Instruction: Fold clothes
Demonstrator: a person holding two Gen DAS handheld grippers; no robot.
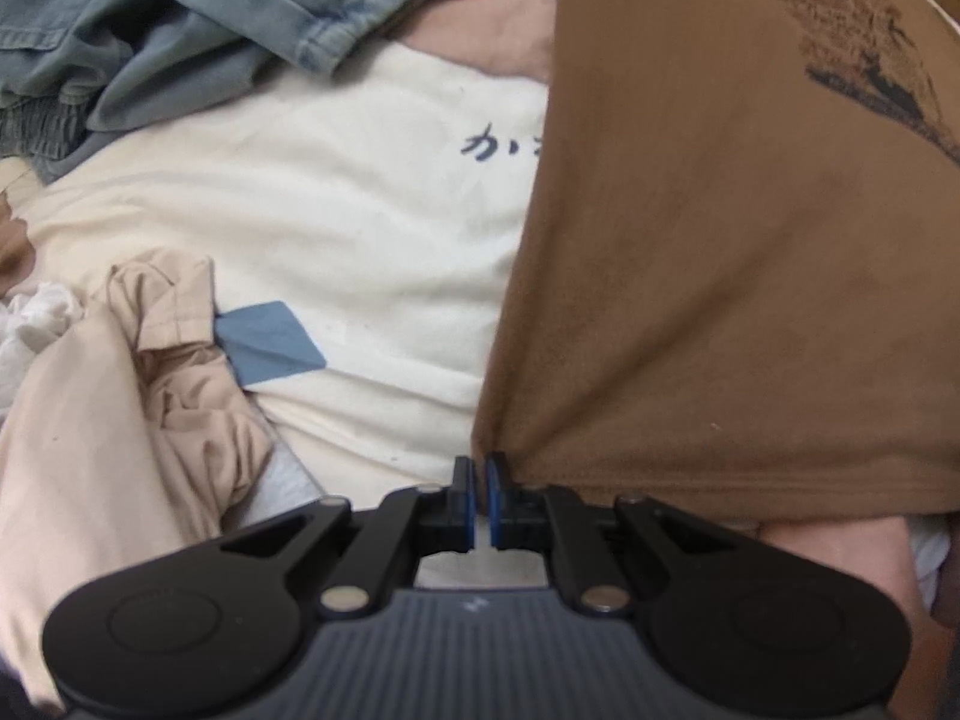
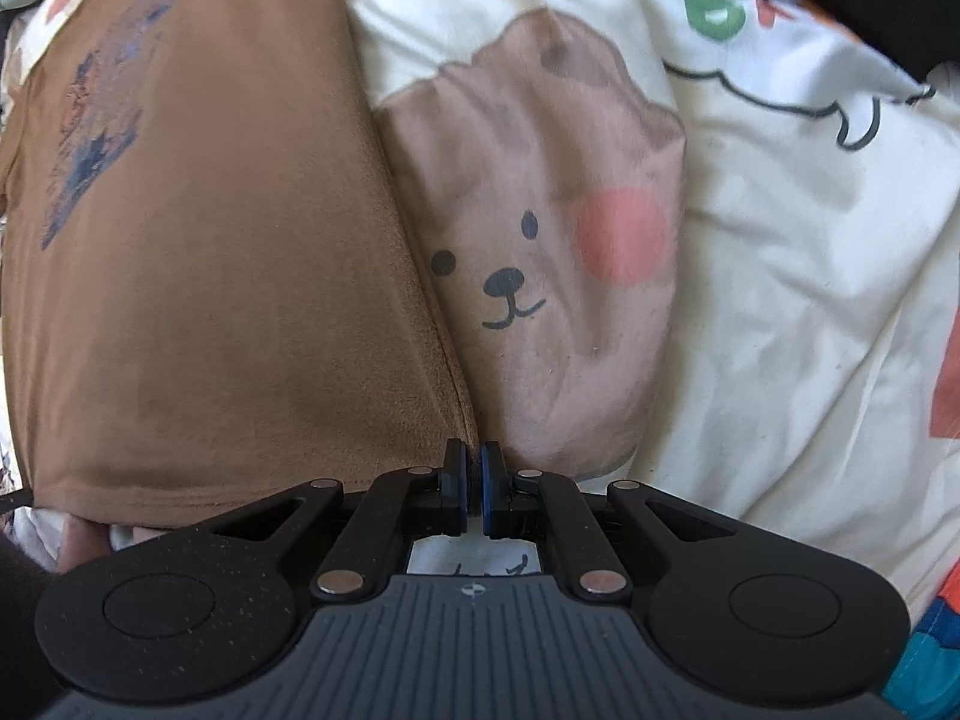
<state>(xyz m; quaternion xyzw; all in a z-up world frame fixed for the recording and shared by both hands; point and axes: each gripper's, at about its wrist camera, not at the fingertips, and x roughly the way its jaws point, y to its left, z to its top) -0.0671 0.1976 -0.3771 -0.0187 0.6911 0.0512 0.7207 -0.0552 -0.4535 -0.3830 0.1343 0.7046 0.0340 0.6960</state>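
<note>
Folding is mid-step: one brown shirt (image 1: 720,276) hangs stretched between two grippers, over a bedsheet (image 2: 780,312) printed with a bear. Left gripper (image 1: 480,474) is clenched on the shirt's hem corner; right gripper (image 2: 473,474) pinches the opposite corner (cloth shows between its pads), both aimed downward. My guess is the next move calls for lowering the hem evenly, keeping the cloth taut so it lands flat, then letting go of both corners together. Beside it lie one cream shirt (image 1: 336,228), one blue denim piece (image 1: 198,18) and one crumpled beige garment (image 1: 150,372), all waiting unfolded
</note>
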